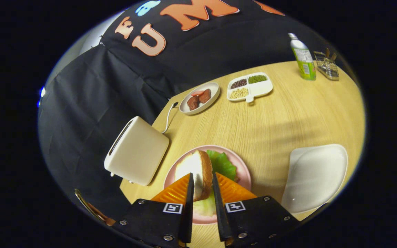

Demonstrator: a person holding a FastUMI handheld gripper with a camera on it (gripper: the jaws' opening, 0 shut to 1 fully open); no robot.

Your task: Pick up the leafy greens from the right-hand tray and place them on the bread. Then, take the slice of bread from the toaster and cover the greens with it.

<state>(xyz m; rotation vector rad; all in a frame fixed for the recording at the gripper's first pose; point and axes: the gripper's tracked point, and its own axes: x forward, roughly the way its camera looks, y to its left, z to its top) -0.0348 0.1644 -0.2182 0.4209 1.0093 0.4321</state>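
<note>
Off to the claw's left, the cream-coloured boxy toaster (137, 151) is standing on the pale wooden tabletop (288, 113), its slot looking empty. Between the fingers, the claw (202, 187) is gripping a thick slice of crusted white bread (198, 172) held on edge, hovering over the round pink plate (243, 172). Just beyond, the ruffled green lettuce leaf (222, 163) is lying on that plate, apparently already on the lower bread. To the right, the white rounded tray (317, 175) is sitting empty. Judging by this, the slice needs tipping flat and lowering squarely onto the greens before releasing.
</note>
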